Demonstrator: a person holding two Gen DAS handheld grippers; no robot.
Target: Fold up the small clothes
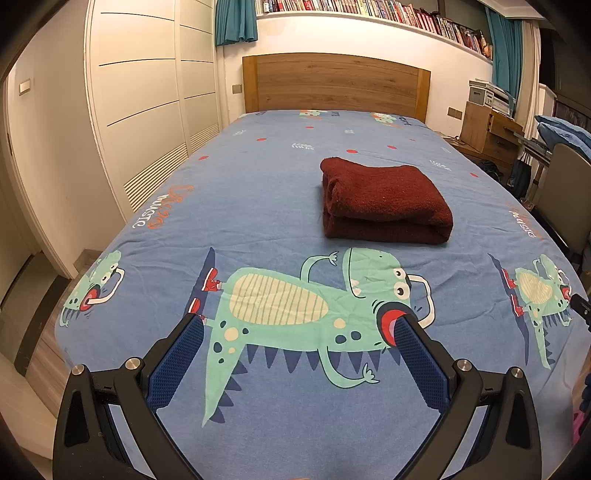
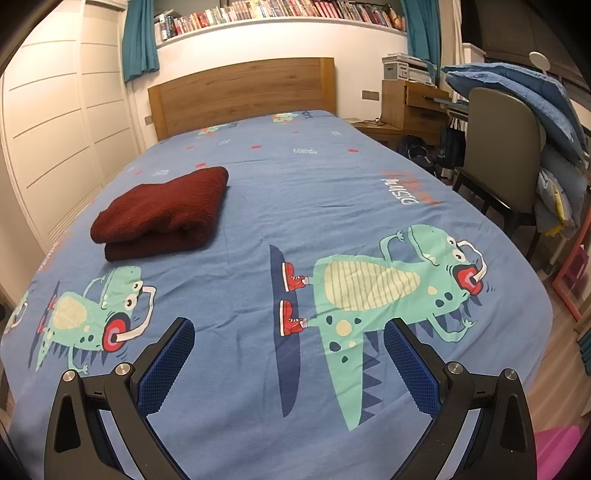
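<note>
Fingers of both grippers spread wide, nothing between them. Left gripper (image 1: 297, 325): blue textured pads (image 1: 177, 362) well apart, poised over the near end of the bed sheet (image 1: 258, 206), above a printed green dinosaur (image 1: 295, 314). Holds nothing.

Left wrist view, left to right: white wardrobe doors (image 1: 147, 110) along the left wall; wooden headboard (image 1: 336, 83) at the far end of the bed, with a long bookshelf (image 1: 369, 11) above it and teal curtains (image 1: 236, 20) at either end; folded dark red garment (image 1: 384, 201) lying on the sheet right of centre, well apart from the gripper, doubled over into a thick rectangular bundle with layered folds showing on its left side; wooden desk (image 1: 487, 133) and a chair back (image 1: 565, 199) at the right edge.

Right gripper (image 2: 290, 326): pads (image 2: 168, 363) likewise far apart, gripping nothing, hovering over the near sheet between two dinosaur prints.

Right wrist view, left to right: wardrobe, then the red garment at the left on the sheet, well ahead of the gripper, resting flat with the fold edge facing the camera; headboard at centre back; chair and a heap of blue bedding (image 2: 517, 96) stacked behind it at the right.
</note>
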